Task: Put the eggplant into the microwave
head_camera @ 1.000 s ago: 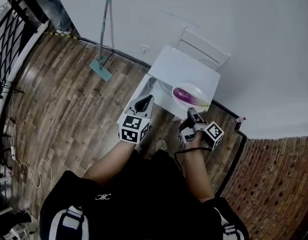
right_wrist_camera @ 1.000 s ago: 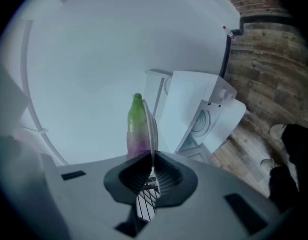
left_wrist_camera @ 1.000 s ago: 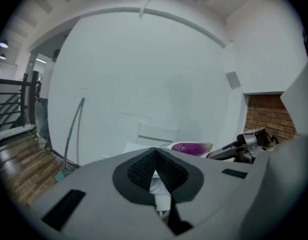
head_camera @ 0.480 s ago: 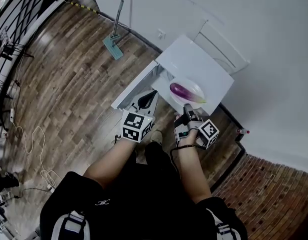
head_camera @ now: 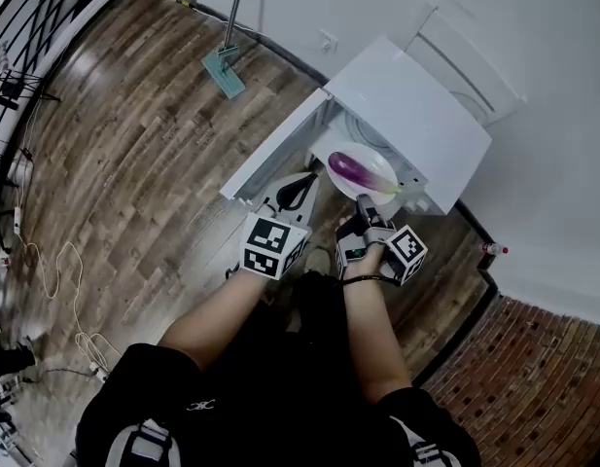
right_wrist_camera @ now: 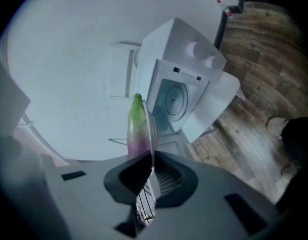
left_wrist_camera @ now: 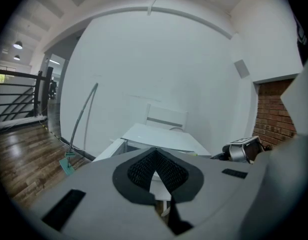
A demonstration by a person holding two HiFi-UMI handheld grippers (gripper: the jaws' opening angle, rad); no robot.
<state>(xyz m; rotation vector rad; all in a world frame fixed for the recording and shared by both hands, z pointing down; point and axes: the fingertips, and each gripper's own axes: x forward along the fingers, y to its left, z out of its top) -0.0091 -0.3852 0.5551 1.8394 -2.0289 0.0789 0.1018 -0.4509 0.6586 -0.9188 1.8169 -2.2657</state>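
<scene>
A purple eggplant (head_camera: 351, 169) with a green stem lies on a white plate (head_camera: 372, 158). My right gripper (head_camera: 362, 202) is shut on the plate's near rim and holds it in front of the white microwave (head_camera: 416, 115). The microwave's door (head_camera: 275, 154) hangs open to the left. In the right gripper view the plate (right_wrist_camera: 152, 129) stands edge-on between the jaws, the eggplant (right_wrist_camera: 136, 126) to its left, and the microwave's cavity with its turntable (right_wrist_camera: 172, 98) lies beyond. My left gripper (head_camera: 304, 185) is shut and empty beside the door. In its own view the left gripper (left_wrist_camera: 154, 151) points at the microwave (left_wrist_camera: 158, 136).
A mop (head_camera: 229, 56) leans on the white wall to the left of the microwave. A white slatted frame (head_camera: 470, 52) stands behind it. A small bottle (head_camera: 492, 250) sits by the brick wall (head_camera: 533, 348). Cables (head_camera: 56, 270) trail over the wood floor near a black railing (head_camera: 27, 27).
Both grippers have come down. The plate with the eggplant has sunk from above the microwave's top to the level of its open front. The grip on the plate is unchanged.
</scene>
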